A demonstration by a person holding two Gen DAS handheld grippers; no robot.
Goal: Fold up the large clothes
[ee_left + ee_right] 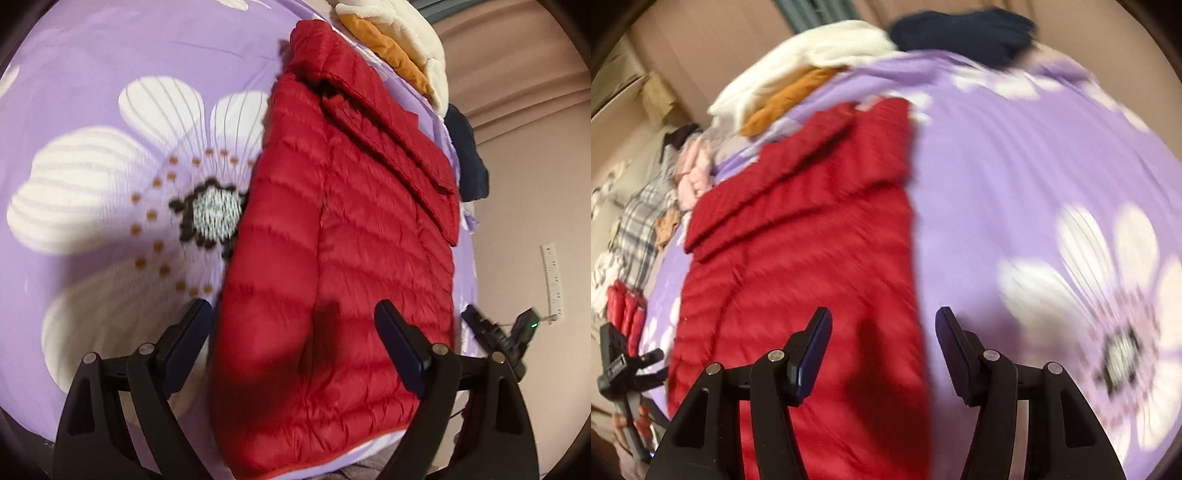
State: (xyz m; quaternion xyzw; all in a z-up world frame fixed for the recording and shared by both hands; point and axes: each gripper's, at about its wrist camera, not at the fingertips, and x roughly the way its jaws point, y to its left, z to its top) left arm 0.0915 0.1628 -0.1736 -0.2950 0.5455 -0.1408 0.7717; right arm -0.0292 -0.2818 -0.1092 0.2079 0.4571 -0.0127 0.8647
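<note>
The red puffer jacket (332, 240) lay lengthwise on the purple flowered bedspread (110, 74), already narrowed into a long strip, with one sleeve (399, 147) folded back across its upper part. So the side folds looked done, and what was left, to my eye, was bringing one end over the other.

The left gripper (293, 325) hung above the hem end with its jaws spread wide, nothing between the pads and nothing touched. The right gripper (882, 332) hovered over the jacket's long edge where red met purple, jaws parted about halfway, also empty.

The next move, I judged, called for both grippers to drop to the near hem, one at each corner, pinch through the puffy layers and carry that end up toward the collar. The quilting looked slippery and thick, so a shallow bite might take only the top layer.

Plenty was hard to read. The right wrist view was badly smeared, so the quilt lines and the far pile of clothes (812, 66) were only blurs of cream, orange and navy. The near hem was partly cut off behind the left gripper's black arms, and I could not tell whether the other sleeve was tucked underneath. At the left view's edge, part of the other gripper showed, too small to read.
</note>
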